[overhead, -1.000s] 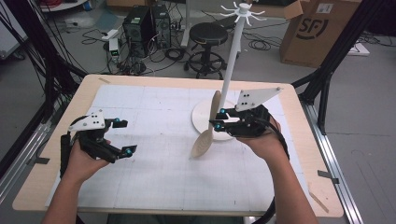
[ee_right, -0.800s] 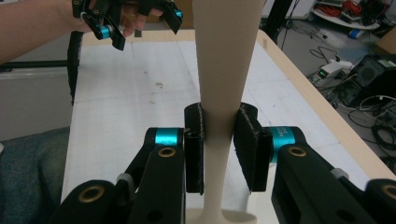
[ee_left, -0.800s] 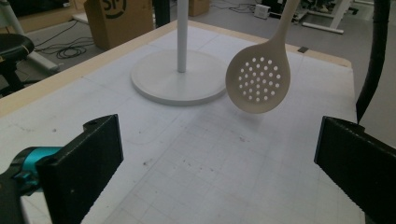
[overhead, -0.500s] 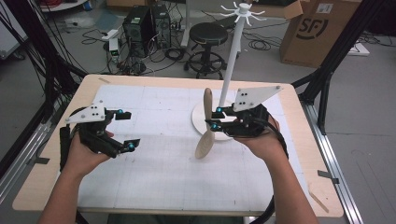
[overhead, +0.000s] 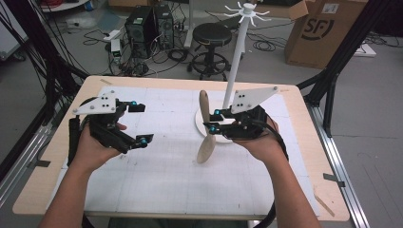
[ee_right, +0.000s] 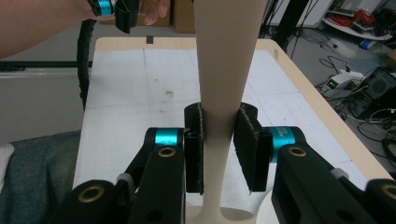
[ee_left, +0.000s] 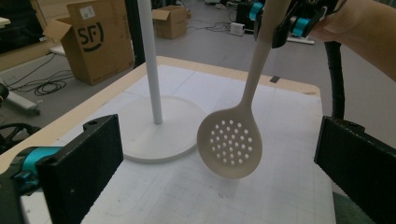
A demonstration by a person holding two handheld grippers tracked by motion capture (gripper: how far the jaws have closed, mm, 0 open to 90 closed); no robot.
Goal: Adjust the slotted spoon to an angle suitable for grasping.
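A beige slotted spoon (overhead: 206, 151) hangs bowl-down above the white mat, handle up. My right gripper (overhead: 215, 121) is shut on its handle (ee_right: 226, 60), with both pads pressed on the narrow part in the right gripper view (ee_right: 219, 149). Just behind it stands a white hook stand (overhead: 236, 61) on its round base (overhead: 200, 118). My left gripper (overhead: 141, 123) is held open above the left side of the mat, nothing between its jaws. In the left gripper view (ee_left: 219, 163), the perforated spoon bowl (ee_left: 229, 147) hangs ahead, beside the stand's pole (ee_left: 150, 70) and base (ee_left: 154, 135).
A white gridded mat (overhead: 166, 180) covers the wooden table (overhead: 57, 156). Behind the table stand a black stool (overhead: 212, 35), computer cases (overhead: 142, 23) and a cardboard box (overhead: 321, 31). Black frame legs (overhead: 332, 71) rise at the right rear corner.
My left gripper has risen and shifted slightly toward the middle. The spoon in my right gripper has swung from a slant to nearly upright. The right hand has stayed in place.
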